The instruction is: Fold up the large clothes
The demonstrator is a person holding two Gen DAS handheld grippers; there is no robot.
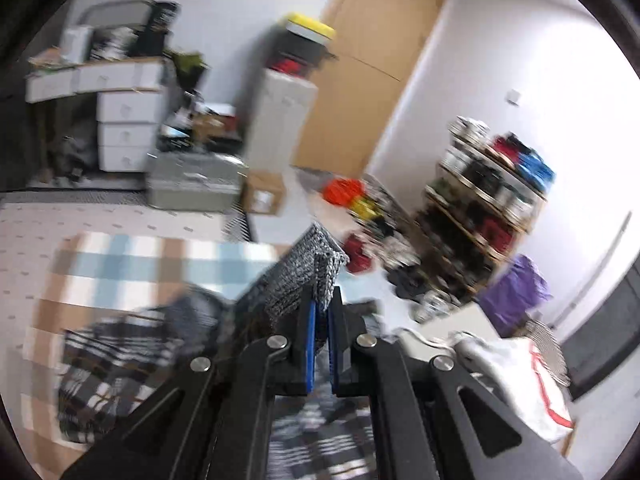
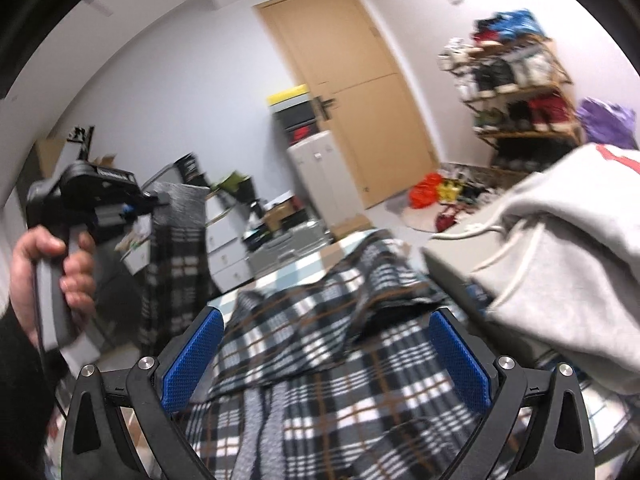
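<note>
Cluttered room with a wooden door [image 2: 352, 92] and a stocked shelf [image 2: 520, 92] right of the door. Below the door, a checked cloth [image 1: 160, 260] covers the table. The plaid garment [image 2: 340, 352] lies on the cloth, one grey knit edge raised. Left hand-held gripper [image 1: 322, 308]: jaws clamped on that edge, lifted left of the door. Right hand-held gripper [image 2: 326, 360]: jaws wide, nothing between the pads, above the garment. A grey hoodie [image 2: 560, 272] sits right of the garment.
</note>
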